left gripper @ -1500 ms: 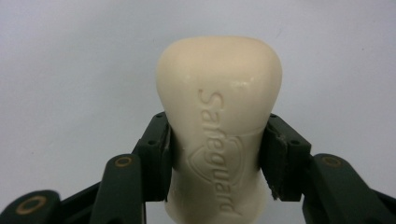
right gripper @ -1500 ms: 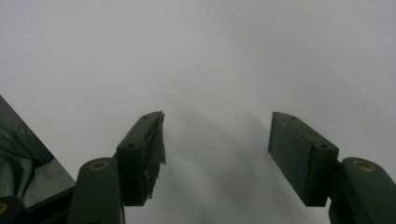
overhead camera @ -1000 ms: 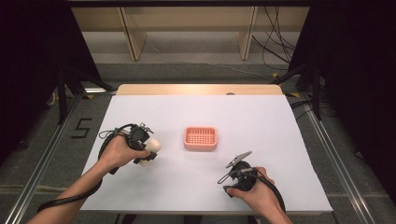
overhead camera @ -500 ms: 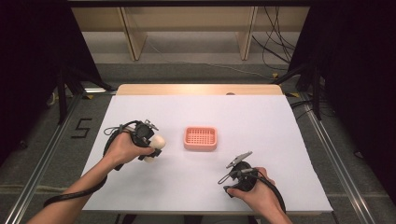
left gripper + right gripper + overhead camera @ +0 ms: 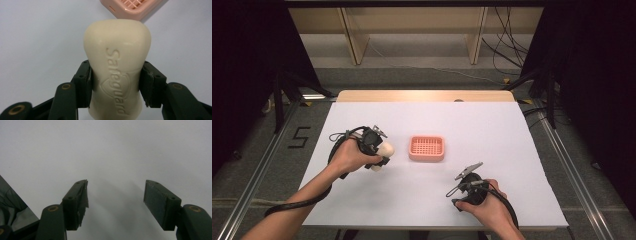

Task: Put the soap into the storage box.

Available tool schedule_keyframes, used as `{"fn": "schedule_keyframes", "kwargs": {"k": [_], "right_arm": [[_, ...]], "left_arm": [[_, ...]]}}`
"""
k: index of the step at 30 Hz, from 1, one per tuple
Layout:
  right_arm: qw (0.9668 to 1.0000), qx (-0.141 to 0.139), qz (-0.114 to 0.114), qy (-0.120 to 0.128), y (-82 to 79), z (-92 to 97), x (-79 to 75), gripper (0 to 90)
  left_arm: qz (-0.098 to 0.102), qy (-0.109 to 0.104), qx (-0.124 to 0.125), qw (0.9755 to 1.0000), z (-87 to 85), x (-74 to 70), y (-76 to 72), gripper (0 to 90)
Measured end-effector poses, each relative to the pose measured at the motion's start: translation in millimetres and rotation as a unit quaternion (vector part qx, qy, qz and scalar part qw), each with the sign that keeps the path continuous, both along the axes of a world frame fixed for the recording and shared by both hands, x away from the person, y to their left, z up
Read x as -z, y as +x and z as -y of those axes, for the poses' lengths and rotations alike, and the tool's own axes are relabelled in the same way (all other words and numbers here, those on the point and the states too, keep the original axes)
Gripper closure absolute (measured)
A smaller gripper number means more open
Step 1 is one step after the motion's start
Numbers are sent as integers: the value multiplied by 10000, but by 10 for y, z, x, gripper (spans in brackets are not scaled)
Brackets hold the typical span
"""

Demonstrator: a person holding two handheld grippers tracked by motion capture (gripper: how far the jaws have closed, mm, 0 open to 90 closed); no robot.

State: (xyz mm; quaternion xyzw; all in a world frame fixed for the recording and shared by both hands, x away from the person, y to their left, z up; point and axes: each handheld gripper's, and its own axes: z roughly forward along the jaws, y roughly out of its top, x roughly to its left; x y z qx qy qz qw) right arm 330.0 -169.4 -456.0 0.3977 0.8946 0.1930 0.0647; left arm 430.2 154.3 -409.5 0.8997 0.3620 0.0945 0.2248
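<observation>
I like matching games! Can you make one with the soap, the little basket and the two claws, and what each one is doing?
Things:
1. cream-coloured bar of soap
2. pink plastic slotted basket
3. left claw
4. right claw

States:
A. open, nothing between its jaws
B. sitting free on the white table
C. shut around something
D. pinched between two black jaws

Pairs: 1-D, 2-B, 3-C, 4-A

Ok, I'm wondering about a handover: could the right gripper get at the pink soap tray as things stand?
Probably yes. The right gripper is open and holds nothing, and bare white table lies between it and the pink soap tray. The left gripper, holding the soap bar, sits on the tray's far side.
</observation>
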Motion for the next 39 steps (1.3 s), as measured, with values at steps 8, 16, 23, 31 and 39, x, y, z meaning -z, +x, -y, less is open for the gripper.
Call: {"fn": "schedule_keyframes", "kwargs": {"k": [8,16,23,31,39], "right_arm": [[9999,116,-68,38,-21,3,-9,365],[9998,187,-46,44,-37,23,-17,365],[9998,196,-44,68,-44,39,-23,364],[9997,215,-32,72,-53,55,-23,363],[9997,235,-36,81,-59,73,-28,362]], "left_arm": [[24,-1,54,10000,29,-17,42,492],[90,0,122,9999,68,-32,74,492],[96,-15,170,9998,105,-46,113,492],[151,80,314,9994,137,-79,166,492],[137,17,283,9995,177,-82,194,492]]}}
